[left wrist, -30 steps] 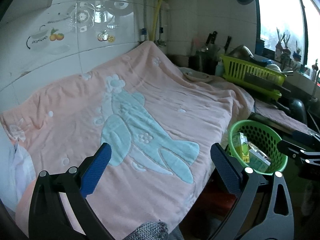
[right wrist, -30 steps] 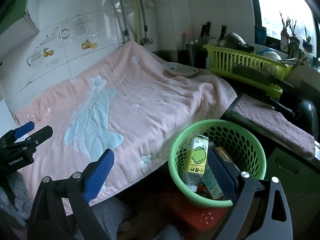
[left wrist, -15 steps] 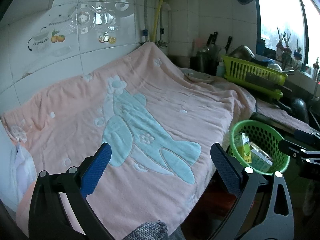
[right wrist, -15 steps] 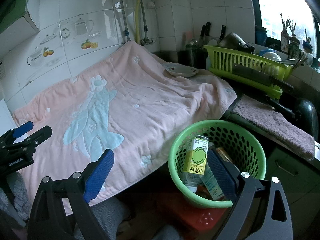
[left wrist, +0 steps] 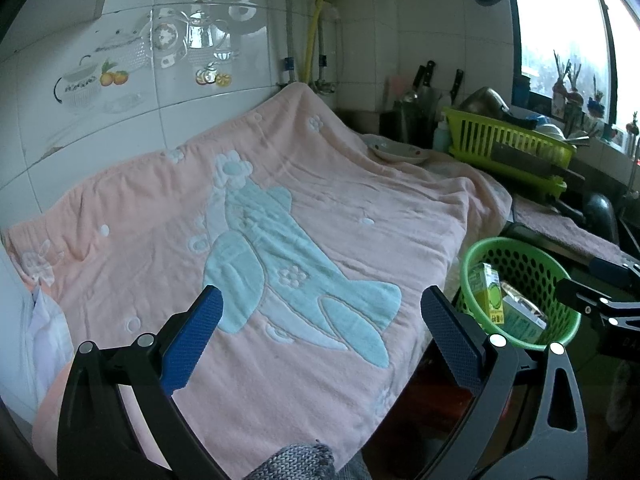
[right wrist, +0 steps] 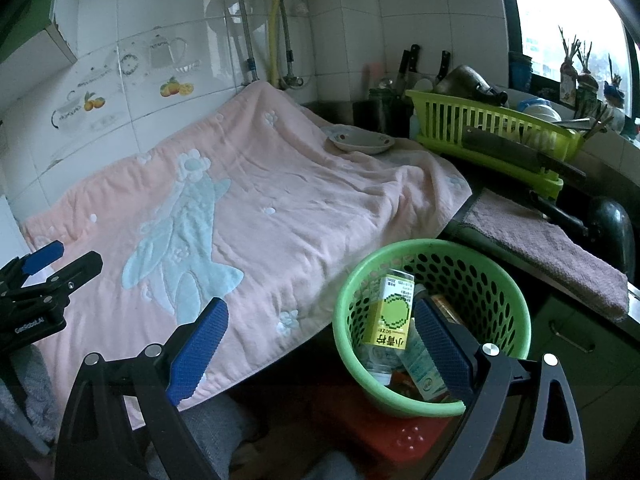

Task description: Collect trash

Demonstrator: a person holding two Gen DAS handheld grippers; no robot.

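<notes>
Both pairs of blue-padded fingers stand spread wide with nothing between them: the left gripper [left wrist: 320,340] hangs over the near half of the pink towel [left wrist: 320,216], and the right gripper [right wrist: 320,344] hangs over the towel's front edge and the near rim of the green basket [right wrist: 516,320]; from the right wrist view the left gripper shows at the far left edge [right wrist: 48,268], its jaws parted and holding nothing; from the left wrist view only a part of the right gripper shows at the far right, beside the basket. Largest in view is the towel, spread across the counter and up against the white tiled wall [right wrist: 180,20], with a pale blue figure [left wrist: 280,276] worked into its middle; at its far right corner a shallow dish [right wrist: 362,142] rests on it; beyond that stands a lime dish rack [right wrist: 492,132] with a broad knife [right wrist: 520,156] lying along its front; a grey-pink cloth [right wrist: 548,252] lies on the dark counter to the right of the towel. The perforated green basket sits below the counter edge, just beside the towel's hanging front, on something red [right wrist: 380,424]; inside it the trash is gathered: a yellow and green drink carton [right wrist: 390,312] stands upright against the near wall, a pale green box [right wrist: 422,368] leans beside it, and further items beneath them are too hidden to name.
</notes>
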